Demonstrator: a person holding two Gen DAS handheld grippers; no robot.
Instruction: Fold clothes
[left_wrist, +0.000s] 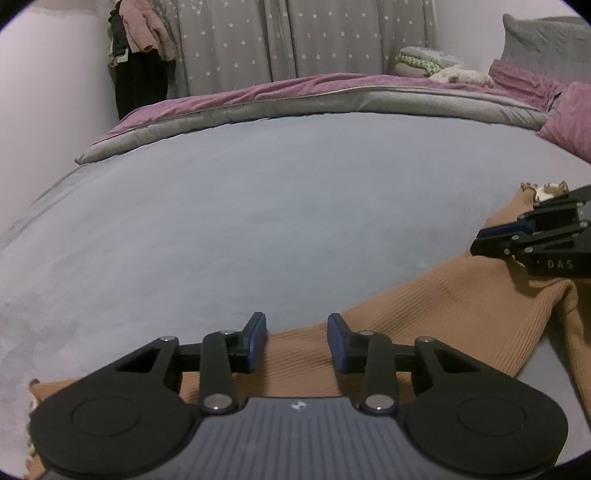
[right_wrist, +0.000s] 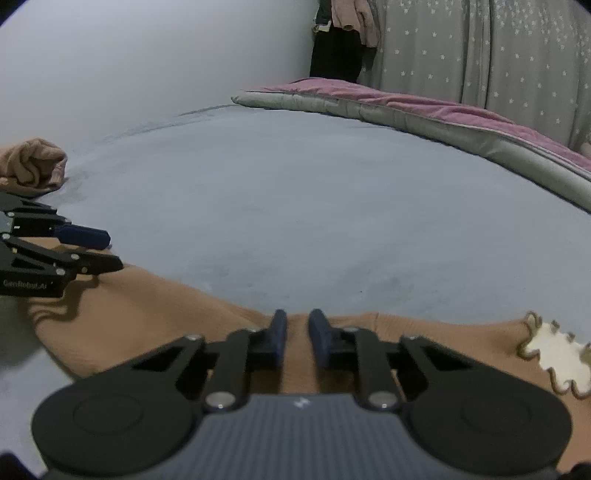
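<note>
A tan ribbed garment is spread along the near edge of a grey-blue bed sheet. Its scalloped collar with a white patch is seen at the right in the right wrist view. A bunched tan sleeve end is seen at the far left of that view, lying on the sheet.

The left gripper is held low over the garment's edge. Its blue pads are seen apart, with ribbed cloth lying in the gap below them. No pinch on the cloth can be made out.

The right gripper is held over the garment near the collar. Its blue pads are drawn nearly together, a narrow slit left between them. Tan cloth is seen in that slit, but whether it is actually clamped cannot be told.

A pink and grey quilt is folded back at the far side of the bed. Star-print curtains and hanging clothes are seen behind it.
</note>
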